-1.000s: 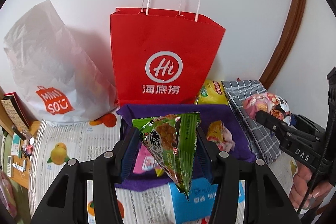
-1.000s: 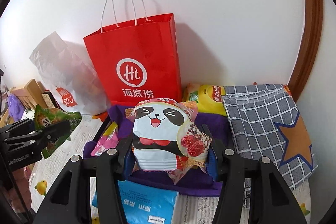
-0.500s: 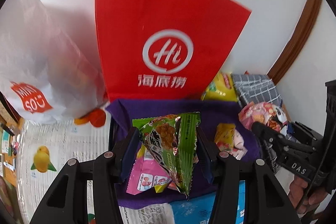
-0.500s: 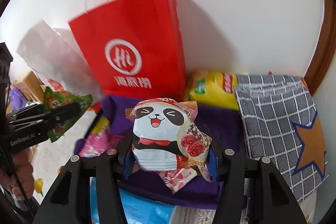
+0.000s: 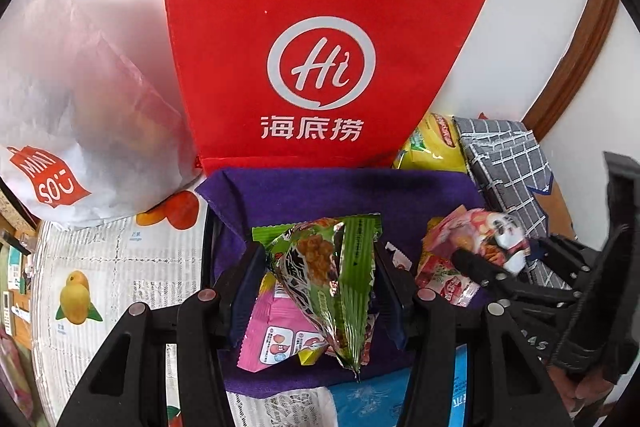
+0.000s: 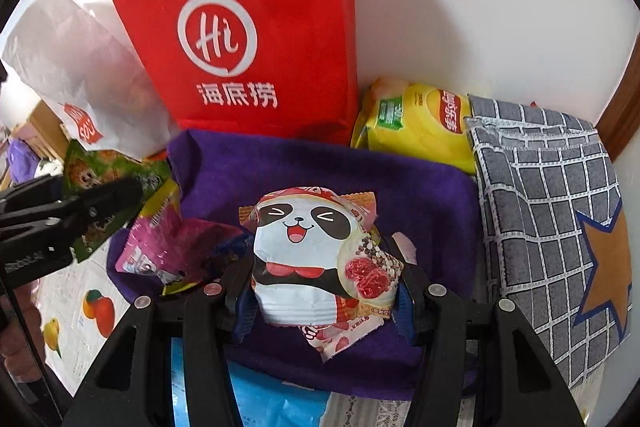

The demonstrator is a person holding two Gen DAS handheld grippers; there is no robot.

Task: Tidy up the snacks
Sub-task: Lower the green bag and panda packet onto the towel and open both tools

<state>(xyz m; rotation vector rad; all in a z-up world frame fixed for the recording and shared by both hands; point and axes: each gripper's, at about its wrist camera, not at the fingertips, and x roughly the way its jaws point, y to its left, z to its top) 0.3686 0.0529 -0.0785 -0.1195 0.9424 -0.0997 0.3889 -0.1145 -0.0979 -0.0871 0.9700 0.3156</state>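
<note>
Left gripper (image 5: 320, 287): black fingers clenched on the green snack packet (image 5: 332, 279), a crinkled foil pouch, wide at the top and tapering to a point below, held above the purple bin.
Right gripper (image 6: 324, 291): fingers clenched on the panda snack packet (image 6: 312, 259), a puffy glossy pouch with a cartoon panda face and serrated edges, held over the same bin.
Purple bin (image 5: 320, 195): soft, felt-like fabric with low floppy walls, open at the top, standing just in front of the red bag.
Bin contents: a pink packet (image 5: 276, 331) lying flat under the left gripper, and a red-and-white wrapper (image 6: 340, 337) under the right gripper; a yellowish packet edge shows beside the pink one.
Red bag (image 5: 320, 67): stiff paper, upright against the white wall, white round "Hi" logo; its inside is hidden.
White bag (image 5: 72, 107): thin translucent crumpled paper with a red label, leaning at the red bag's left; contents only dimly seen.
Yellow chip bag (image 6: 416, 123): shiny, puffed, wedged between red bag and checked cloth.
Checked cloth (image 6: 548, 203): grey woven grid with a brown star patch, right of the bin.
Table cover (image 5: 100, 267): white, printed with fruit.
Blue packet (image 6: 276, 399): flat, glossy, at the bin's near side.
</note>
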